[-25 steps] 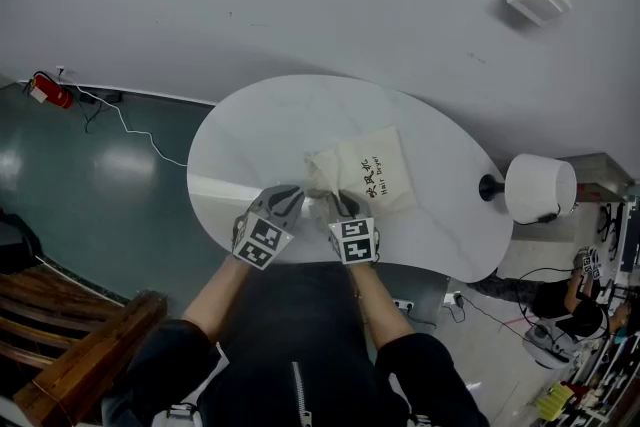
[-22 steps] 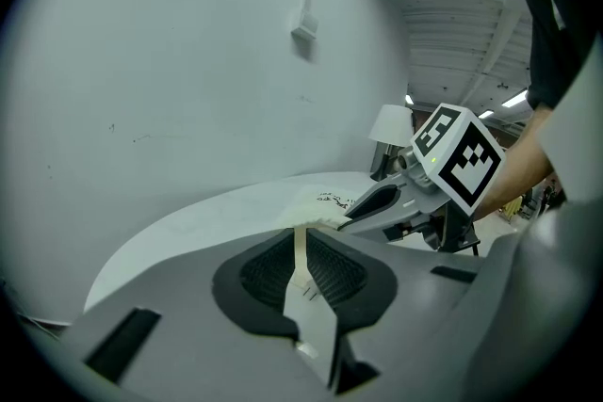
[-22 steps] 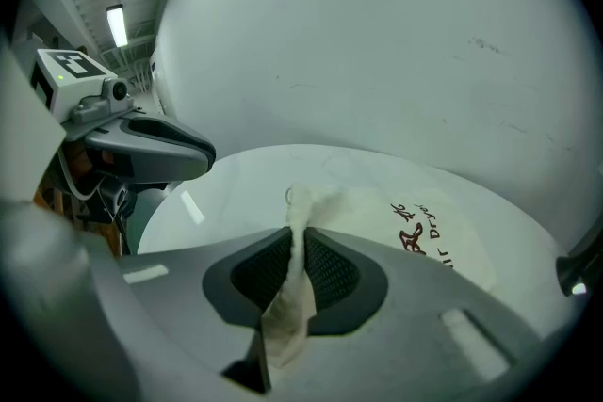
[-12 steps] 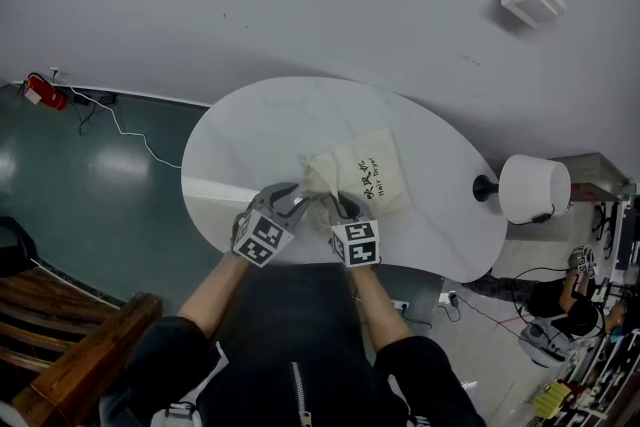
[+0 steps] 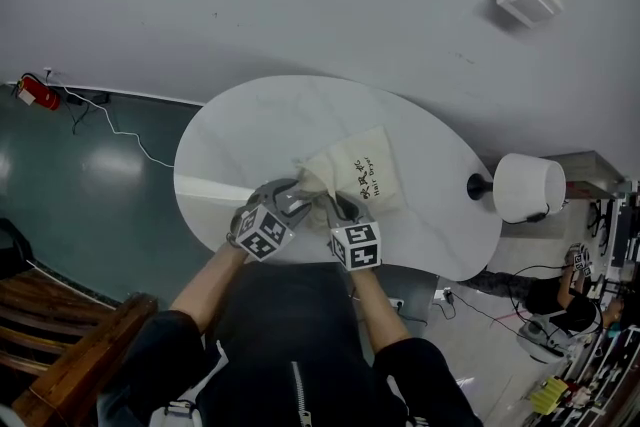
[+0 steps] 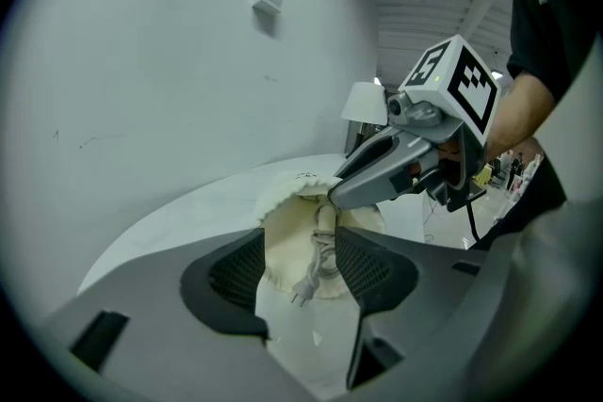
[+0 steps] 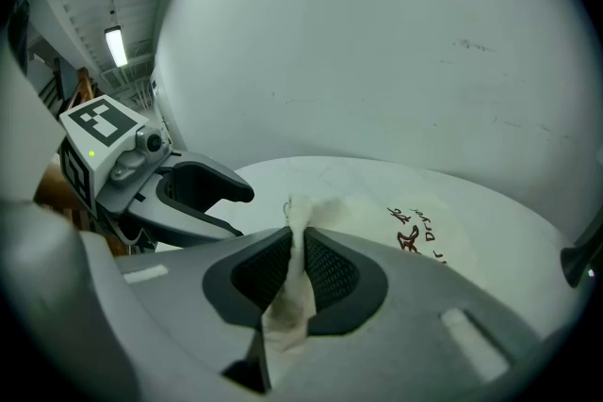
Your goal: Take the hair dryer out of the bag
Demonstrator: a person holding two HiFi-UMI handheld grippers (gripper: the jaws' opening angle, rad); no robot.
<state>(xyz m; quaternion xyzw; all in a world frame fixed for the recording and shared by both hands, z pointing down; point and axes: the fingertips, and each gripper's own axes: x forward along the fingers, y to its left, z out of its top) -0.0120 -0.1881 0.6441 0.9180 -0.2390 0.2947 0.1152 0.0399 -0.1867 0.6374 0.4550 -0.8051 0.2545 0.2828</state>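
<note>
A: Head view first. Your left gripper (image 5: 296, 199) has just been opening its jaws. They now stand wide at the mouth of the cream cloth bag with dark lettering (image 5: 365, 177), which lies on the white oval table (image 5: 250, 130) toward one o'clock from your hands.

B: A second ago that gripper was shut and the bag lay flatter; its mouth is now bunched toward you.

A: In the left gripper view, the mouth sits between the spread jaws, unpinched. A white cord and plug (image 6: 316, 266) show at six o'clock (the hair dryer itself is still inside, I'd judge).

B: In the right gripper view, your right gripper (image 7: 296, 240) is clamped on the bag's rim. With the mouth held, reaching in looks next.
</note>
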